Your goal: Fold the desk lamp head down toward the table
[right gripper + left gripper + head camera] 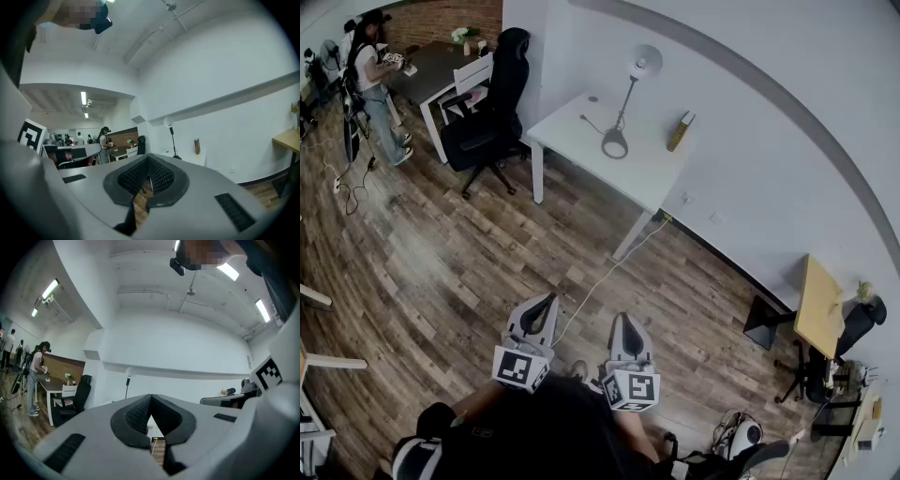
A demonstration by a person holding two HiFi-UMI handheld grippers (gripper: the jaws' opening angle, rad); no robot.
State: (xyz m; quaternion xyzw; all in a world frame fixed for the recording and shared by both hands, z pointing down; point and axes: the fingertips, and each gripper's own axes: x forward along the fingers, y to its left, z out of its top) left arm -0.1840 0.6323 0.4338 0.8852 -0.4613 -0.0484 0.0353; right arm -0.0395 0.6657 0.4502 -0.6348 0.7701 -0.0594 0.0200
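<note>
A desk lamp (pixel 628 98) stands upright on a white desk (pixel 581 141) against the far wall, its round head (pixel 646 62) raised and its ring base (pixel 615 143) on the desktop. The same lamp (pixel 128 378) shows small in the left gripper view, and in the right gripper view the lamp (pixel 170 132) also stands far off. My left gripper (pixel 546 302) and right gripper (pixel 625 323) are held level, side by side, well short of the desk. Both are shut with nothing between their pads.
A brown book (pixel 680 131) stands at the desk's right end. A black office chair (pixel 487 108) sits left of the desk. A white cable (pixel 600 281) runs from the wall across the wooden floor. A person (pixel 373 80) stands at another table far left. A small wooden table (pixel 818 305) is at right.
</note>
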